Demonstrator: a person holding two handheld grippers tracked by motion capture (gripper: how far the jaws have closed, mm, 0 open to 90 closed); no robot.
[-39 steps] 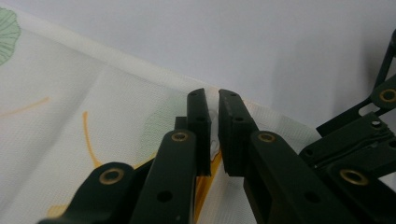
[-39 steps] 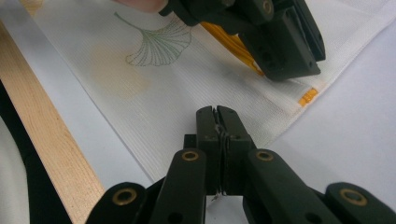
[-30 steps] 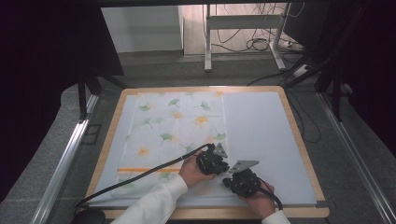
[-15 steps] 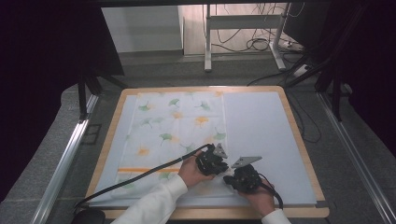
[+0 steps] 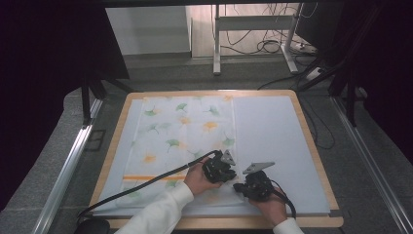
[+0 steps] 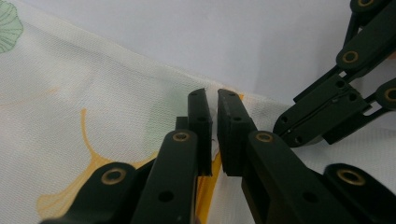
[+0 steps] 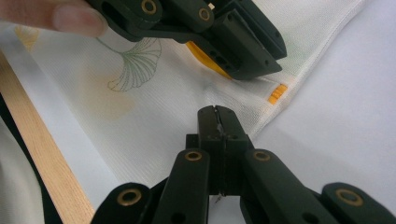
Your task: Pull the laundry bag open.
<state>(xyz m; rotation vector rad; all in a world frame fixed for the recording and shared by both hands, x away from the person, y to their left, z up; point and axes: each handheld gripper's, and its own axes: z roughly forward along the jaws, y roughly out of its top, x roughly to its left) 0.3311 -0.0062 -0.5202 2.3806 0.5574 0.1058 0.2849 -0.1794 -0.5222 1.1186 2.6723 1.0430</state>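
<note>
Wood-framed and padded in pale white, the surface (image 5: 272,126) carries a ginkgo-print cloth (image 5: 180,131) spread over its left half, seen from the high view. Both hands meet at the cloth's near right corner, the left tongs (image 5: 225,171) just beside the right tongs (image 5: 239,187).

From the left gripper view, the left tongs (image 6: 214,105) stand nearly together, pinching a raised fold of the cloth (image 6: 93,98) at its edge; the right tongs (image 6: 285,133) rest close by.

From the right gripper view, the right tongs (image 7: 215,112) are pressed together on the cloth (image 7: 154,102) near its orange-tabbed corner, the left tongs (image 7: 252,70) just beyond.
</note>
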